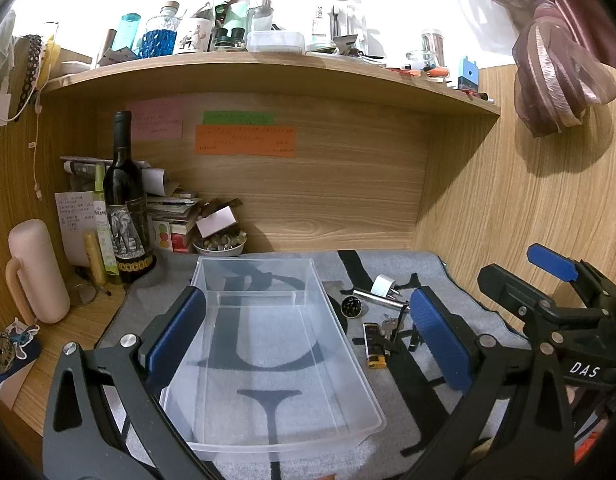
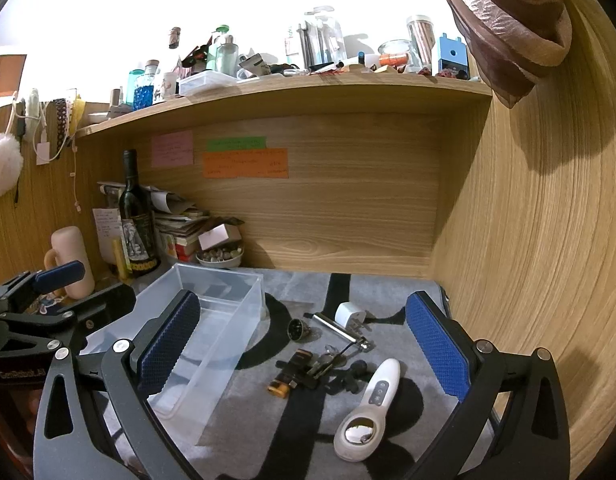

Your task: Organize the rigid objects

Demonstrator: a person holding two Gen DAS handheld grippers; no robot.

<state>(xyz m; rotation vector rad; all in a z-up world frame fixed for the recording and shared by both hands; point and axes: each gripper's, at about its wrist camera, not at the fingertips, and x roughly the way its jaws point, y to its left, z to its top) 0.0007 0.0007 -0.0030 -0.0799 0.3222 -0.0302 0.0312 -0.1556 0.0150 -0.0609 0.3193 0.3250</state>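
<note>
At the bottom of the left wrist view, the left gripper is spread wide and holds nothing; its blue pads frame the clear plastic bin, which sits empty on the grey mat in the centre of the frame. In the right wrist view the right gripper is likewise wide apart and empty. Nearest, low centre-right, lies a white handheld device with a round mirrored end. Just above it a cluster gathers in mid-frame: a black and yellow lighter, a bunch of keys, a silver metal cylinder, a small round tin and a white plug adapter. The bin stands left of them. Farther back, at left, stands a dark wine bottle, with a bowl of small things beside it.
</note>
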